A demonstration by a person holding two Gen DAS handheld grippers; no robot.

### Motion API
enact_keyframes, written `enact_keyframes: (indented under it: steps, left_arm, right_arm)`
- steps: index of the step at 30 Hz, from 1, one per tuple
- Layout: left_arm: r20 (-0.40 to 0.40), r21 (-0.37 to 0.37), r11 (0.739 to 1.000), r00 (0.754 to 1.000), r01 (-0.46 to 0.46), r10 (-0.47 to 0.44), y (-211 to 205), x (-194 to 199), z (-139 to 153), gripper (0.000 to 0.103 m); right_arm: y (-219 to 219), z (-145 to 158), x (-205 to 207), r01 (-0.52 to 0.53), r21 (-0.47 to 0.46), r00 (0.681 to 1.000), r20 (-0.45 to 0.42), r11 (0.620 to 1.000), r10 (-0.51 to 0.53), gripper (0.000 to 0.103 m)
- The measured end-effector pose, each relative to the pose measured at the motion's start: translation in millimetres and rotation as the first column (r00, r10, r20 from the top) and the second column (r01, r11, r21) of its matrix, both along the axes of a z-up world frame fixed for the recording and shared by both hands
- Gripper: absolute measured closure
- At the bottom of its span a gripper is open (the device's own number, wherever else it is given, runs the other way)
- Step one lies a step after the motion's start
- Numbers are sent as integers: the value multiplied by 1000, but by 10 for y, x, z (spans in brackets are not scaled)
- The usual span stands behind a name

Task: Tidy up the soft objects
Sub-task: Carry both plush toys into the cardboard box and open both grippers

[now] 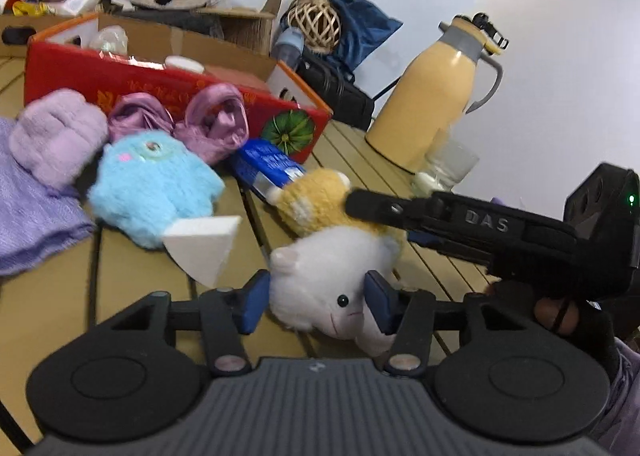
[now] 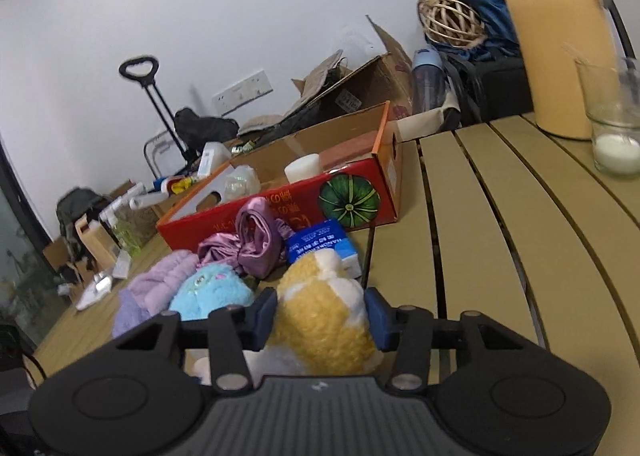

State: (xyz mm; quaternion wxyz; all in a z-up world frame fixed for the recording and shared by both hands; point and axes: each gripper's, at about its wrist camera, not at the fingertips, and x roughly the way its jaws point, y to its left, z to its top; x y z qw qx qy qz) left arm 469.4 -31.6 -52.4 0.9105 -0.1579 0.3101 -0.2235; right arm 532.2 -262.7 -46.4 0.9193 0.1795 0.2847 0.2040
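Left wrist alone shows the plush toy's (image 1: 320, 276) white face.

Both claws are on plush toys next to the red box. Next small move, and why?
Probably lift both together, just clear of the table. The left claw has its pads against the white plush, and the right claw brackets the yellow plush. The two toys lie against each other, so raising one alone could drag the other. The red box sits open just behind them.

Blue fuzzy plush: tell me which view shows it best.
Left wrist view: the blue fuzzy plush shows nearly whole, a white foam wedge covering its lower edge. Right wrist view shows only its top behind the gripper finger.
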Motion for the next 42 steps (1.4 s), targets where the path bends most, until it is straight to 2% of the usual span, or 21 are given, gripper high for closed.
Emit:
enact_keyframes:
  steps: [5, 7, 12, 14, 15, 17, 20, 25, 29, 32, 34, 39, 42]
  left_arm:
    - [7, -10, 999, 999, -34, 34, 129, -40, 33, 50]
    - [15, -28, 1000, 1000, -12, 13, 99, -48, 56, 42]
    - [-52, -64, 998, 999, 10, -13, -3, -14, -2, 41]
    - [-59, -77, 997, 998, 6, -10, 9, -15, -27, 43]
    - [-58, -98, 995, 998, 12, -18, 18, -6, -45, 50]
    - [-74, -129, 992, 997, 1, -10, 34, 3, -66, 51]
    - [-45, -129, 992, 999, -1, -5, 21, -57, 17, 52]
    - [40, -134, 991, 999, 31, -26, 39, -6, 353, 52]
    - [87, -120, 992, 996, 41, -30, 106, 330, 748, 53]
    - [133, -98, 995, 991, 17, -4, 221, 714, 1033, 53]
    - [118, -110, 994, 993, -2, 15, 331, 1038, 1099, 53]
    - [26, -120, 993, 1000, -6, 9, 559, 1888, 907, 53]
    - [-9, -64, 998, 1000, -10, 10, 561, 2200, 709, 53]
  right_arm:
    - [12, 52, -280, 52, -44, 999, 7, 998, -51, 58]
    - [-3, 53, -342, 62, -44, 998, 3, 997, -62, 57]
    - [-63, 12, -351, 84, -27, 996, -16, 996, -84, 57]
    - [-80, -8, -363, 85, -18, 996, -17, 996, -86, 57]
    - [-96, -33, -362, 85, -2, 996, -20, 996, -85, 57]
    - [-111, -53, -357, 88, 30, 996, -31, 996, -87, 59]
    - [-95, 30, -426, 98, 35, 995, -11, 995, -97, 62]
    - [-73, 349, -479, 116, 45, 989, 84, 992, -120, 61]
    - [-50, 694, -154, 96, 70, 985, 134, 993, -105, 61]
    - [35, 948, 293, 65, 86, 985, 156, 994, -78, 61]
    - [135, 1043, 663, 58, 80, 986, 153, 995, -70, 61]
    - [337, 952, 1506, 84, 44, 993, 76, 996, -87, 61]
    - [450, 740, 1843, 109, -1, 994, 19, 994, -109, 61]
